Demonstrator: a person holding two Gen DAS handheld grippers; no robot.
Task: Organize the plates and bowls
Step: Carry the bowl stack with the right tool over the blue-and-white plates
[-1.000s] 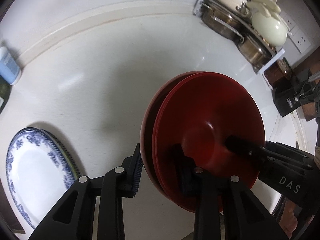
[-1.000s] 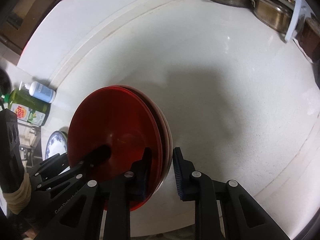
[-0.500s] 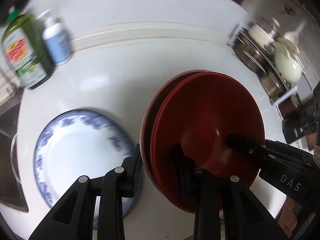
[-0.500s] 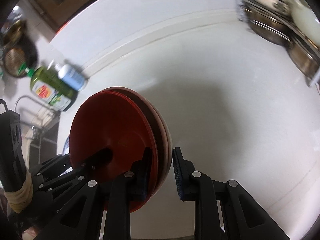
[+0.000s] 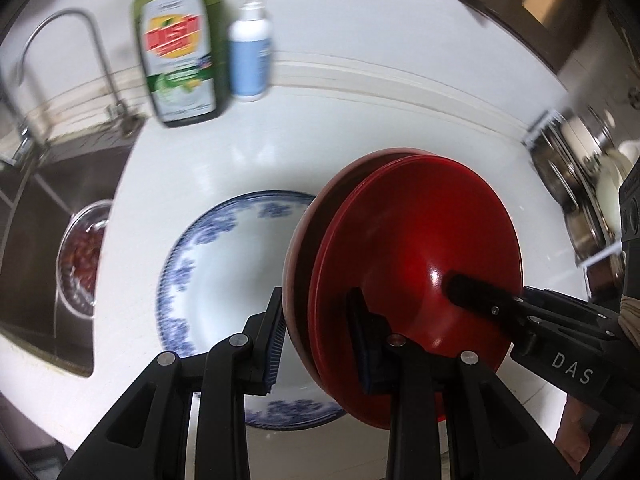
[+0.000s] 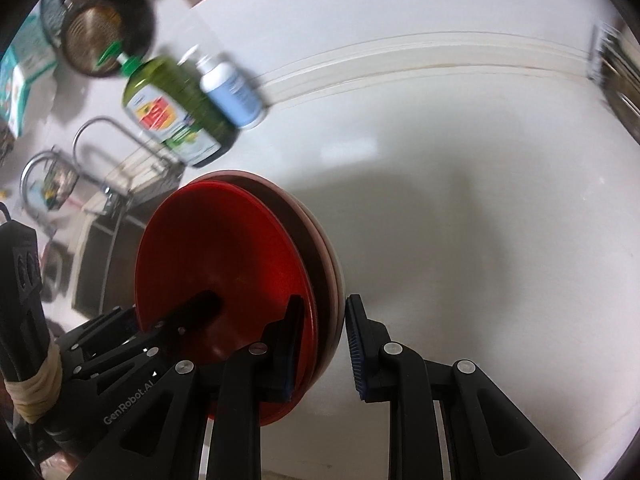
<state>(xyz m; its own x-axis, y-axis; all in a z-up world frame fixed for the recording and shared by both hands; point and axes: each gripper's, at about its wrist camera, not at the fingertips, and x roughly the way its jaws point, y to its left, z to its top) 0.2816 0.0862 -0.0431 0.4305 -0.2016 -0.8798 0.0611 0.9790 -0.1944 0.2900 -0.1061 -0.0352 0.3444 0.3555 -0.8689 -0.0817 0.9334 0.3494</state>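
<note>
Both grippers clamp one stack of glossy red plates, carried on edge above the white counter. The left gripper is narrowly parted, its ribbed pads squeezing the stack's rim; the right gripper pinches the opposite rim just as tightly. "DAS" shows on the right gripper's black body, "GenRobot.AI" on the left's. Just behind the stack lies a round white plate with a blue flower border, partly hidden by the red stack. By the wall stand a green soap bottle, label too blurred to read, and a white pump bottle. A steel sink is cut off at the left.
</note>
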